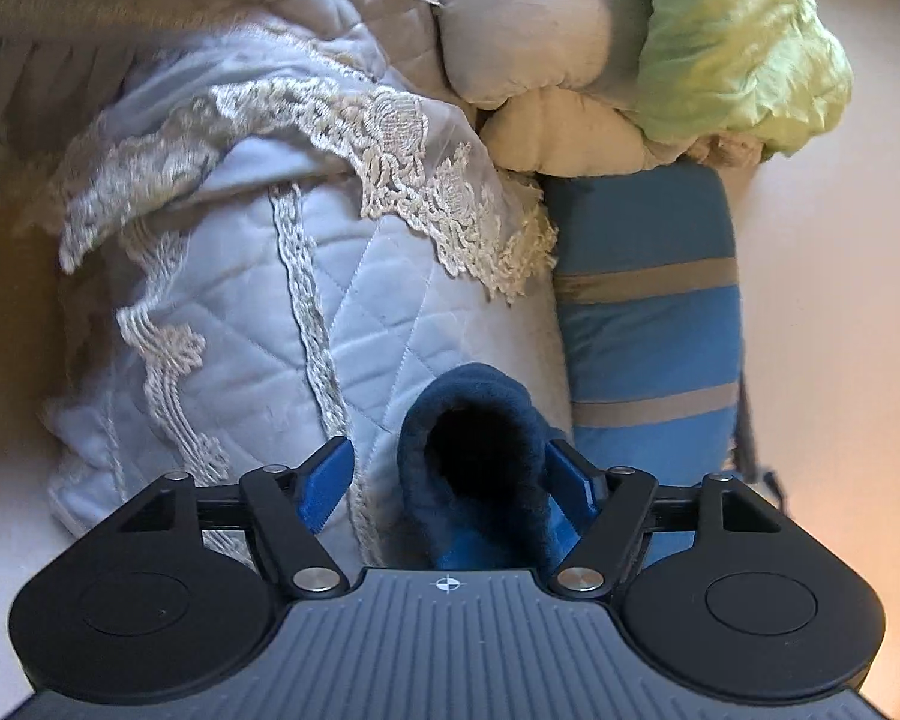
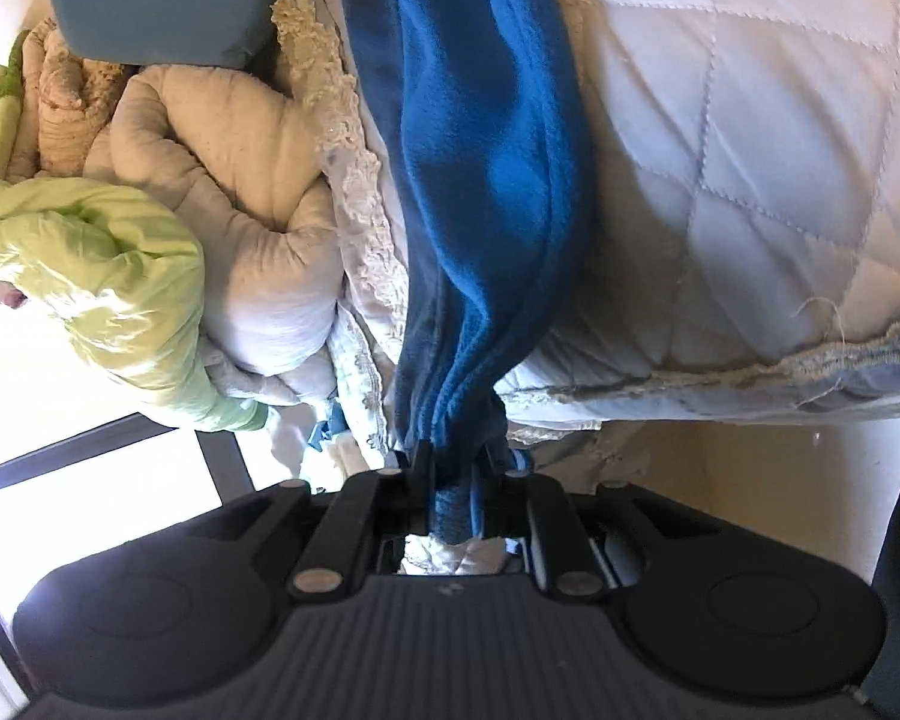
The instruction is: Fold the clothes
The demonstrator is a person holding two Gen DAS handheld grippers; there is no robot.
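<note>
The fleece [image 2: 480, 180] is clamped by the right gripper [image 2: 450, 468] for folding; the left gripper [image 1: 450, 480] is spread, fleece loose between.

From my feed I see a pale blue quilted bedspread [image 1: 354, 324] stitched in diamonds, trimmed with cream lace edging [image 1: 390, 138]. Beside it lies a blue cushion with tan stripes [image 1: 648, 312], touching the bedspread's edge. Above that sits a bundled off-white padded duvet [image 1: 528, 30], and a shiny pale green satin quilt [image 1: 744, 54] is pressed against it. In my right view a dark frame bar [image 2: 216, 456] crosses the bright area below the quilt.
</note>
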